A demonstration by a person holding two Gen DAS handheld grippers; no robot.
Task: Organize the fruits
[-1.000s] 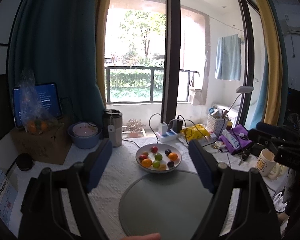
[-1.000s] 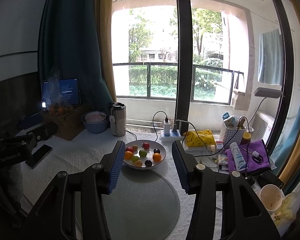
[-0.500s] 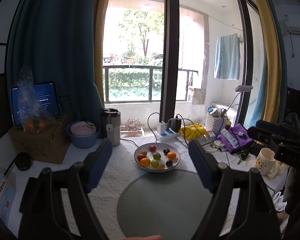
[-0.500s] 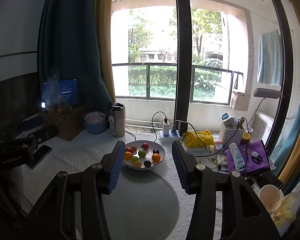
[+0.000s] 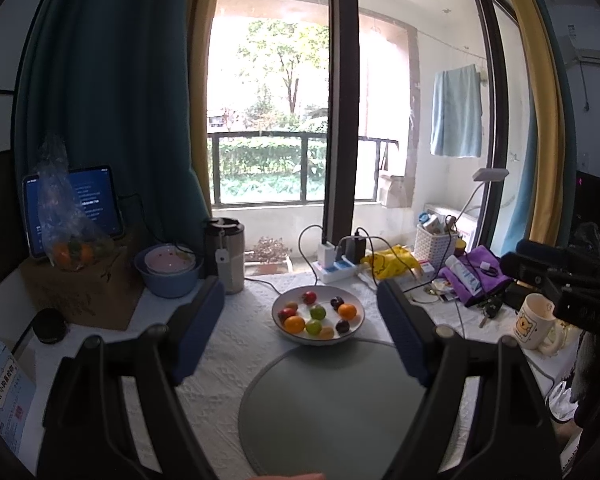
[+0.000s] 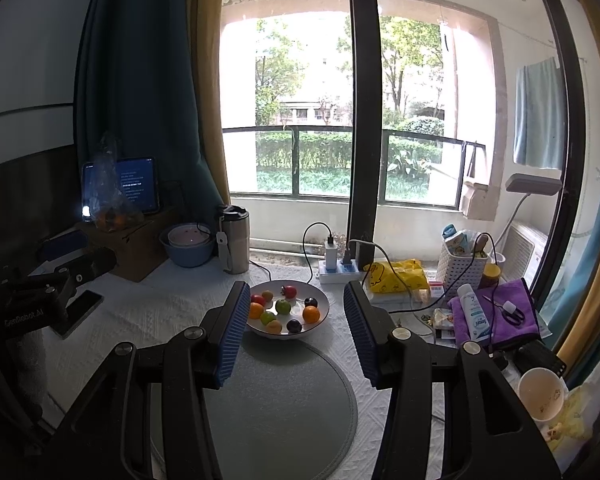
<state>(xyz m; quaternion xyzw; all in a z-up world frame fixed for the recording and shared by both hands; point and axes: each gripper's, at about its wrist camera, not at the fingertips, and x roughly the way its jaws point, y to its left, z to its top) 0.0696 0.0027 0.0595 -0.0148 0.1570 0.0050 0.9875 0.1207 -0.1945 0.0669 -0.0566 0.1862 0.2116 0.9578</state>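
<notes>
A: Left gripper (image 5: 300, 316) first?
B: Spread wide, grasping nothing, above the grey mat (image 5: 332, 408). The fruit plate (image 5: 354, 332) sits at the mat's 12 o'clock.
A: Right gripper (image 6: 294, 322)?
B: Also released, empty; plate (image 6: 322, 318) between its fingers, on the white surface (image 6: 148, 316).

My left gripper (image 5: 300, 320) has matte black angular arms ending in smooth dark-blue pads (image 5: 198, 330). My right gripper (image 6: 294, 332) is the same black build, with ribbed blue pads (image 6: 232, 334) and round silver screws on its arms. White lettering marks one black housing. A sliver of skin shows.
</notes>
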